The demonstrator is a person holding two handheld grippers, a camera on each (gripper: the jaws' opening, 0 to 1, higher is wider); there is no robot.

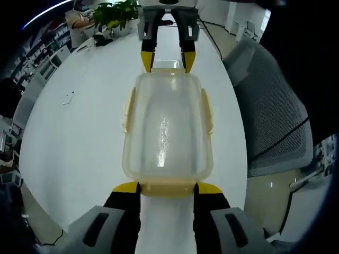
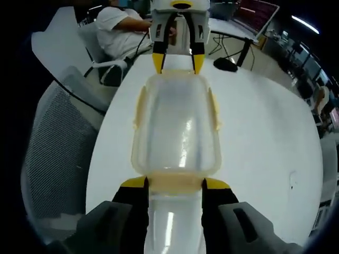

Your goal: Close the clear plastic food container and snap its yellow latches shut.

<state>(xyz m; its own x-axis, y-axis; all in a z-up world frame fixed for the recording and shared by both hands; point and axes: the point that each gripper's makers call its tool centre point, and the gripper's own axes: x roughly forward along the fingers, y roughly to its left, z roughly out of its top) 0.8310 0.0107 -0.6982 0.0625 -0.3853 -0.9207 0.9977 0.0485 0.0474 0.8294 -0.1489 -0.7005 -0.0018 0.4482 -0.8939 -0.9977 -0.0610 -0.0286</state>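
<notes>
A clear plastic food container (image 1: 167,127) (image 2: 177,124) lies lengthwise on the white table (image 1: 79,137) (image 2: 265,132) with its lid on. Pale yellow latches (image 1: 128,108) (image 2: 213,108) flare out from its long sides. My left gripper (image 1: 168,187) is open, its yellow-tipped jaws flanking the near end latch (image 1: 167,188). My right gripper (image 2: 176,183) is open in the same way around the opposite end latch (image 2: 176,182). Each gripper shows at the top of the other's view, the right gripper (image 1: 167,59) and the left gripper (image 2: 177,62), with jaws astride an end latch.
A grey mesh chair (image 1: 270,116) (image 2: 53,153) stands against the table's edge beside the container. A potted plant (image 1: 114,16) and a small object (image 1: 68,98) are on the table. A seated person (image 2: 119,26), a black object (image 2: 228,63) and a monitor (image 2: 257,13) are beyond.
</notes>
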